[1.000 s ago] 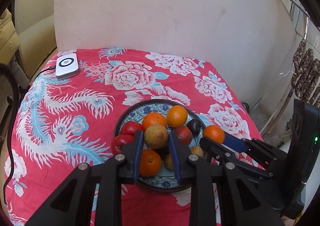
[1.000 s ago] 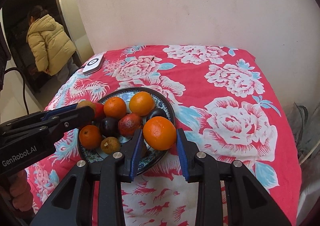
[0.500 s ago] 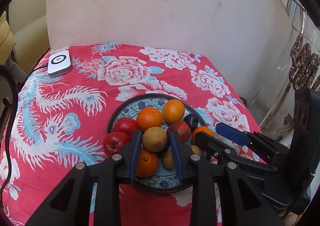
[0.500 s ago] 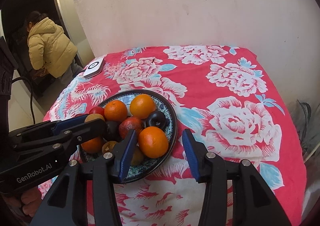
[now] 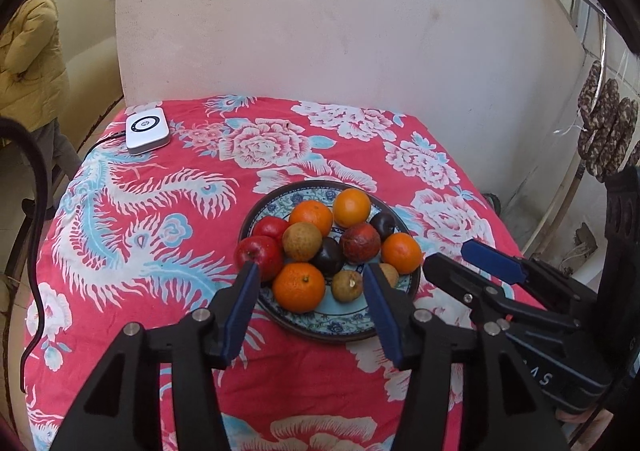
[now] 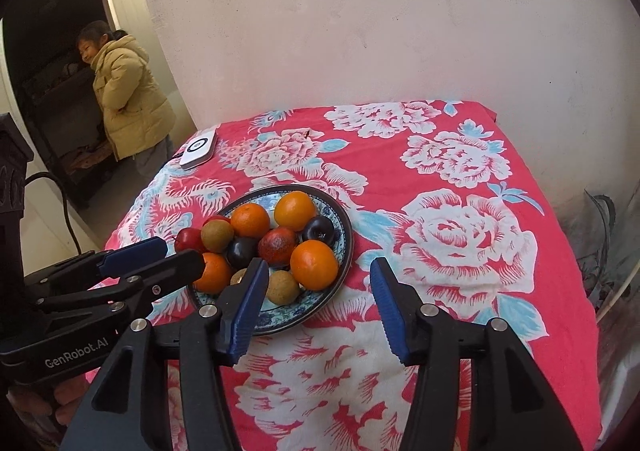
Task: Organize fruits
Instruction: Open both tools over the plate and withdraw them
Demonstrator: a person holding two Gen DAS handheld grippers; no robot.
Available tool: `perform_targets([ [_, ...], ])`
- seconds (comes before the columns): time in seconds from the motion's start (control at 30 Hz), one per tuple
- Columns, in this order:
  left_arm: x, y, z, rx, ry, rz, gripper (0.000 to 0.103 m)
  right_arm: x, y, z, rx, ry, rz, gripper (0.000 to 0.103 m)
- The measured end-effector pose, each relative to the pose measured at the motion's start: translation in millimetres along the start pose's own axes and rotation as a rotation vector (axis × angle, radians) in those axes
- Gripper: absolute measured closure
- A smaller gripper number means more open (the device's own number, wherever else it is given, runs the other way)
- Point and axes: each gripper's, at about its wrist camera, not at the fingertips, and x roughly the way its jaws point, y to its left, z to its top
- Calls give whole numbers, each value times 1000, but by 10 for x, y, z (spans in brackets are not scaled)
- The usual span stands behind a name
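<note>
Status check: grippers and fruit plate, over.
Left hand-held gripper open, empty. Right hand-held gripper open, empty. Fruit all on plate. Nothing blocking.

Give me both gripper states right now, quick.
Left gripper: open, holding nothing, above the near side of the fruit plate.
Right gripper: open, holding nothing, at the plate's right edge.
</note>
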Motion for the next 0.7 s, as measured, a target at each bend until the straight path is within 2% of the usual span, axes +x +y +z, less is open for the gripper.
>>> perform_targets([
  [0.3,-96,69,-152,-22,29,65,44,-114,169,-168,-36,15,-35,46],
  [0.7,-37,91,-322,-28,75,107,41,-96,259,-339,-68,43,-147,46],
])
